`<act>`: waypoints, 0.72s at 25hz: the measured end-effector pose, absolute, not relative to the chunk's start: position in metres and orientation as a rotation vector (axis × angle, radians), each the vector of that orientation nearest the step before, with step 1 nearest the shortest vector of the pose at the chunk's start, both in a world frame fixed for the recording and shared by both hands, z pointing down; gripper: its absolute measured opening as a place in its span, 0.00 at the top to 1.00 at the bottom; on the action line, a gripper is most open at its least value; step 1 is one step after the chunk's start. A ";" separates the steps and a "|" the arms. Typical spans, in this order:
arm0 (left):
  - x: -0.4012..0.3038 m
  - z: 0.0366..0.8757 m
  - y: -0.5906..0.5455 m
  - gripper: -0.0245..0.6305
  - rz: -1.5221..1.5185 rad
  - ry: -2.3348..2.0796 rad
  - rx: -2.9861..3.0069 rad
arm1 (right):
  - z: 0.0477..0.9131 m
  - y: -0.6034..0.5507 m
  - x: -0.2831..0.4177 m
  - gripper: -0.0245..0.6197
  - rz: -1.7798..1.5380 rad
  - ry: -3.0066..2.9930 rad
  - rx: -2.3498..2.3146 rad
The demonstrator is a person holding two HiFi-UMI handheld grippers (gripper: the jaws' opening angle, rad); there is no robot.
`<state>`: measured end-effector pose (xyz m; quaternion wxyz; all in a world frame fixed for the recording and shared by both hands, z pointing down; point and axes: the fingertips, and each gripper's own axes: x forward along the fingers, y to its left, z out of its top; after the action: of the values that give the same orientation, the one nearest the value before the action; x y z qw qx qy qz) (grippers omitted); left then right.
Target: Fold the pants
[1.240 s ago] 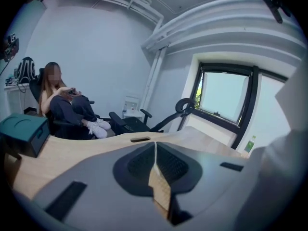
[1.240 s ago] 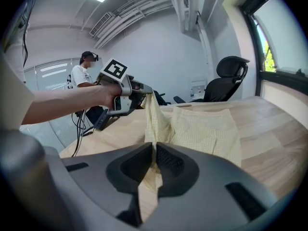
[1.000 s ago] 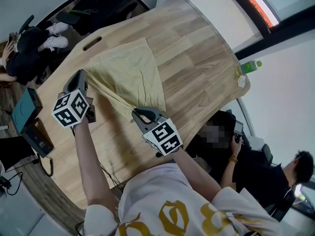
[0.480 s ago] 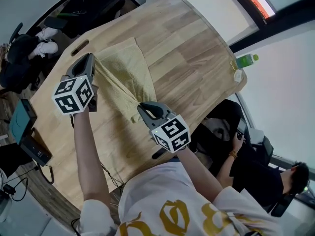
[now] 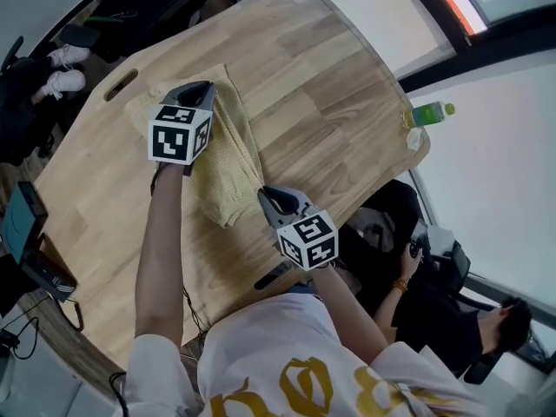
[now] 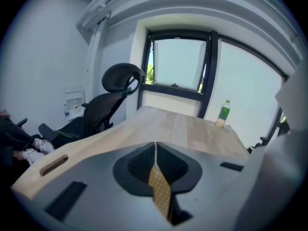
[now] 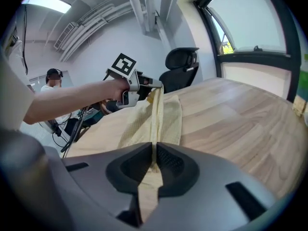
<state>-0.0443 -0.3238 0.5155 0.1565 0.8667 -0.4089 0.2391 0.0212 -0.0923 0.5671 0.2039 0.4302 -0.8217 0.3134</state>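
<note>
The yellow pants (image 5: 228, 159) lie bunched in a long band on the wooden counter (image 5: 334, 94). They run from near the slot (image 5: 121, 83) by the counter's left edge toward the near edge, where the person stands. The left gripper (image 5: 205, 87) is over the far end of the band. Its jaws are pressed together on a thin strip of the yellow cloth, as the left gripper view shows. The right gripper (image 5: 266, 193) is at the near end, and its jaws pinch a fold of the pants. From there the cloth rises in a ridge toward the left gripper. A green bottle (image 5: 432, 113) stands at the counter's right corner, well apart from the pants.
</note>
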 end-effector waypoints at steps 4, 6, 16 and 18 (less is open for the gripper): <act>-0.001 0.564 -0.327 0.94 0.853 -1.004 2.485 | 0.605 -0.087 0.038 0.92 0.934 -2.168 1.183; 0.008 0.593 -0.326 0.94 0.940 -0.949 2.444 | 0.619 -0.083 0.039 0.91 0.946 -2.129 1.138; 0.013 0.622 -0.318 0.94 1.020 -0.947 2.422 | 0.628 -0.082 0.041 0.91 1.031 -2.151 1.113; 0.009 0.619 -0.317 0.93 1.030 -0.952 2.420 | 0.627 -0.082 0.040 0.91 1.039 -2.156 1.123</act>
<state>0.0088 -0.3174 0.6187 0.1715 0.8523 -0.3353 0.3629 0.0402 -0.0819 0.6274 0.2463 0.4115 -0.7905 0.3808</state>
